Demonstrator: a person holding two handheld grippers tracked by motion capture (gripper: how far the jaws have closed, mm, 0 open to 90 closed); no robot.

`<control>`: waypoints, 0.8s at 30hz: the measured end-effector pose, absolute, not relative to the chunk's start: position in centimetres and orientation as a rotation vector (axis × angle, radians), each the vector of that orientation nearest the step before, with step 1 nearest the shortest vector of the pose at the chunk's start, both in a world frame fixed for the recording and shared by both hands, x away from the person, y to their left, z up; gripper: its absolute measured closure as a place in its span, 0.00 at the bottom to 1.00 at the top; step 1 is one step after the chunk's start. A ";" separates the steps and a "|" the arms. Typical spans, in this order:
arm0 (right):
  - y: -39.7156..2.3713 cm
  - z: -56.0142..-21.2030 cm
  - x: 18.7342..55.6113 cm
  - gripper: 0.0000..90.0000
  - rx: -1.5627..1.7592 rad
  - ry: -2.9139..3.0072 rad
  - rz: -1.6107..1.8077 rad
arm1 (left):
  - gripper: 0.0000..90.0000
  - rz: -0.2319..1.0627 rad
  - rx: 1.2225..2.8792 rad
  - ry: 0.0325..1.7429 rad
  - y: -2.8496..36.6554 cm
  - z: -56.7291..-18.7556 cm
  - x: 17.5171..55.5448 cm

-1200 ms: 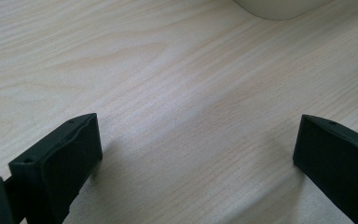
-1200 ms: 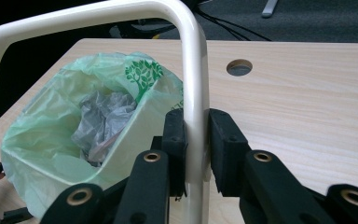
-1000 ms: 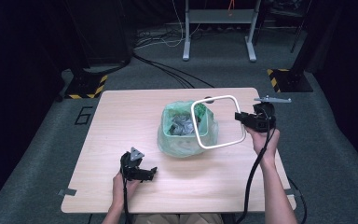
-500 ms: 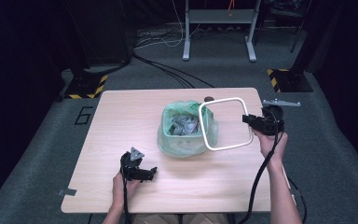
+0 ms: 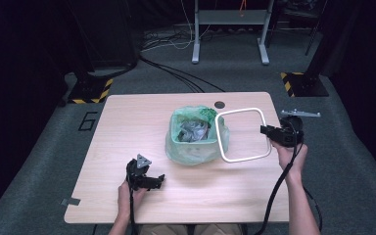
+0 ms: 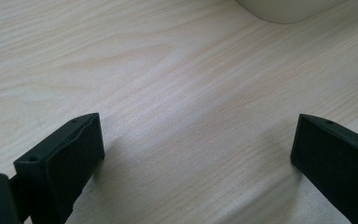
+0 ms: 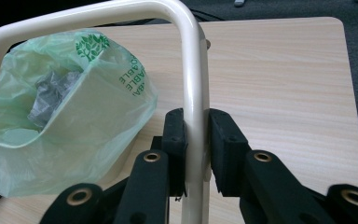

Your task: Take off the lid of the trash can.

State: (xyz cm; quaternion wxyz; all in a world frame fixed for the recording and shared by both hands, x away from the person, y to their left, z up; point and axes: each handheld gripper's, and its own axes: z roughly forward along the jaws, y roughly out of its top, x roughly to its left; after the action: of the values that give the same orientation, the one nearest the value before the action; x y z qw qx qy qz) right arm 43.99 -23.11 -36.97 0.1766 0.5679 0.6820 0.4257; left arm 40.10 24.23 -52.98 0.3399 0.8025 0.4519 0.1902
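On the worktop (image 5: 127, 122), near its middle, a small bin lined with a green plastic bag (image 5: 196, 142) is seen, crumpled grey waste lying inside it. A white rounded-square frame (image 5: 241, 134) (apparently the rim ring that clamps the liner) is held off the bin, tilted, with its near edge just beside the bag's right flank. It is gripped by the right claw (image 7: 196, 154), whose two pads are pressed on one bar of the frame, as shown plainly in the right gripper view. The left claw (image 5: 149, 178) is rested low over the bare front-left part of the worktop, its jaws spread wide with nothing between them.

Progress, as judged: the ring is off and clear of the bin, so the liner is freed. What is left would seem to be setting the ring down and gathering or lifting the bag out; neither is begun.

Hard to make out: the bin itself is wrapped by the bag, so its walls and colour cannot be told. The waste cannot be identified. The bag's print is cut off by a fold. A pale curved edge at the top of the left gripper view cannot be identified.
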 end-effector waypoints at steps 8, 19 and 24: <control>-24.3 -37.5 43.4 0.86 1.644 1.908 1.188 | 0.03 0.495 2.089 1.177 24.2 -53.0 40.1; -26.0 -39.9 42.6 0.86 1.717 1.881 1.141 | 0.03 0.495 2.089 1.176 24.2 -53.0 40.1; -26.2 -40.9 42.5 0.86 1.734 1.882 1.119 | 0.03 0.496 2.086 1.176 24.2 -53.0 40.1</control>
State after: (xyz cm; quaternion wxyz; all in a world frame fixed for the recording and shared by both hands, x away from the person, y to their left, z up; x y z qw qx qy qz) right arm 42.53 -26.22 -40.92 0.1732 0.6115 0.6637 0.3945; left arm 40.11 24.22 -53.00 0.3408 0.8019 0.4521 0.1908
